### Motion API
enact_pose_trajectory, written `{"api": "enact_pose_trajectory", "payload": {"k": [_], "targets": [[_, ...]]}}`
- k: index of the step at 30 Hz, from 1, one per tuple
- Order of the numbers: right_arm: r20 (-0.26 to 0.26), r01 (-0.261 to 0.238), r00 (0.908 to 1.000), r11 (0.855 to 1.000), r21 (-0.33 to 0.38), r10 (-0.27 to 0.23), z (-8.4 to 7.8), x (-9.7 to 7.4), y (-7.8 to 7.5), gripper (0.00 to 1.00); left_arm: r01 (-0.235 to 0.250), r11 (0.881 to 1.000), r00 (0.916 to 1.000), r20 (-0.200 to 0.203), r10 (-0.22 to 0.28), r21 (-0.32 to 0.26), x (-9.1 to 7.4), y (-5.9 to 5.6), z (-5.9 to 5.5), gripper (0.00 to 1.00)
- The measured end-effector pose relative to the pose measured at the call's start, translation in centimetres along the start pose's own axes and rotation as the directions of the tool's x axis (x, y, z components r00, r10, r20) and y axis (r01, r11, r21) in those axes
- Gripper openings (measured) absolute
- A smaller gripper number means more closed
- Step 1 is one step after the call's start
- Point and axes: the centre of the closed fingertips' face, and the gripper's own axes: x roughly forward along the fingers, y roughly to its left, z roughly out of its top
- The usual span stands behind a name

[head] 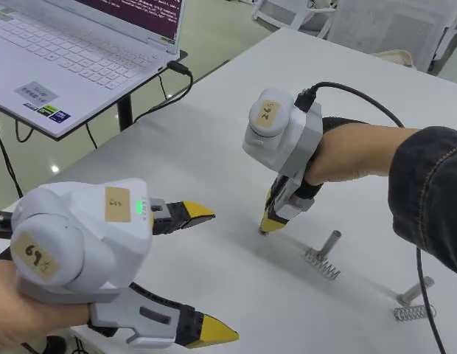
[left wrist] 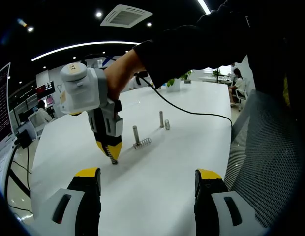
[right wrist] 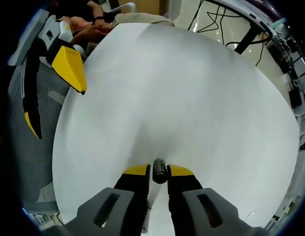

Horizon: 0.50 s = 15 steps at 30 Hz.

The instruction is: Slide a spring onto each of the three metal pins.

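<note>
- Where their tips meet the white tabletop [head: 214,147], right tongs [head: 271,223]: closed on one spring [right wrist: 159,170].
- Left tongs [head: 212,273]: wide open, empty, well apart.
- Near pin [head: 329,243]: upright, loose spring [head: 322,264] lying at base.
- Far pin [head: 415,290]: likewise, second loose spring [head: 414,313].

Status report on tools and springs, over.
Left tool open, hovering. Right tool shut on a spring, tip at table. Two pins bare, springs beside. Nothing blocking.
</note>
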Motion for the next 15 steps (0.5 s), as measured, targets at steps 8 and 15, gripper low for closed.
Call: {"api": "enact_pose_trajectory", "payload": {"k": [8, 15], "targets": [[0.024, 0.021, 0.9995, 1.0, -0.004, -0.021, 0.1, -0.8, -0.1, 0.17, 0.005, 1.0, 1.0, -0.002, -0.005, 0.002, 0.1, -0.1, 0.1, 0.75], [0.074, 0.062, 0.9953, 0.998, 0.015, -0.063, 0.6, -2.4, -0.8, 0.19, 0.014, 1.0, 0.9999, -0.002, -0.014, 0.014, 0.3, -0.2, 0.5, 0.75]]}}
